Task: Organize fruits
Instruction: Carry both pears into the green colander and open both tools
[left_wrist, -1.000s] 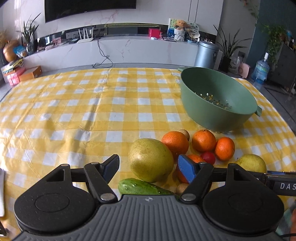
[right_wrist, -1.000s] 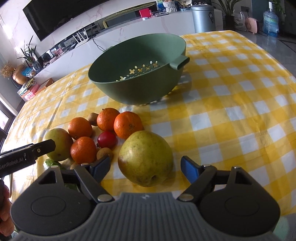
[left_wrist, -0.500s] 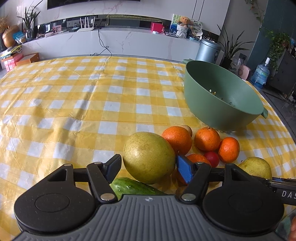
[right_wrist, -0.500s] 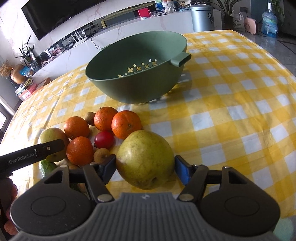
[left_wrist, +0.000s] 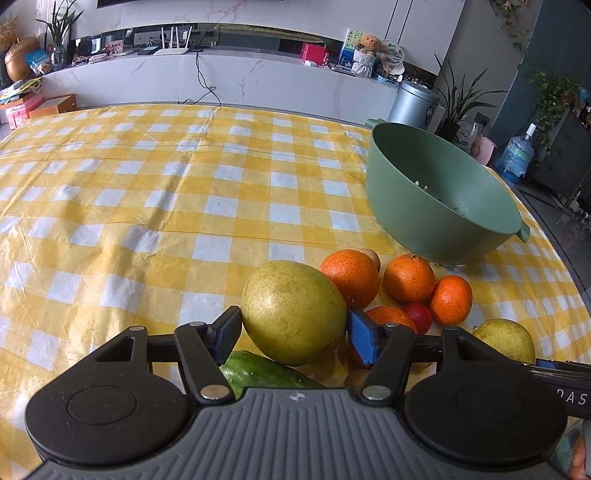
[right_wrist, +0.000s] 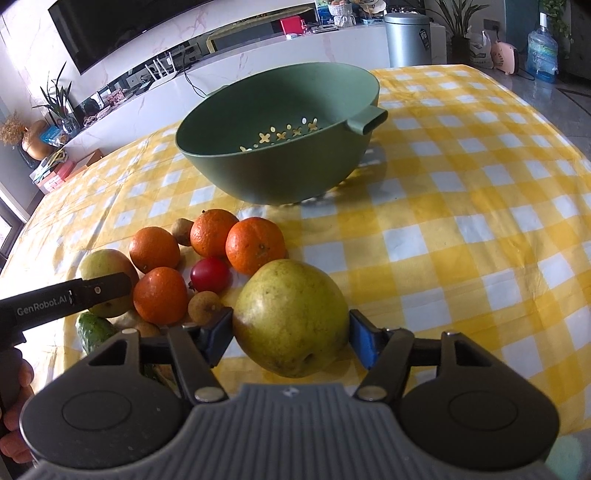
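Where both sets of jaws gaped before, each now clamps a pear: left gripper, right gripper.

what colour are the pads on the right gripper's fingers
Blue pads, shown best in the right wrist view, pressed against the yellow-green pear.

Two large yellow-green pears flanked four round oranges; the empty green plastic colander stood beyond.
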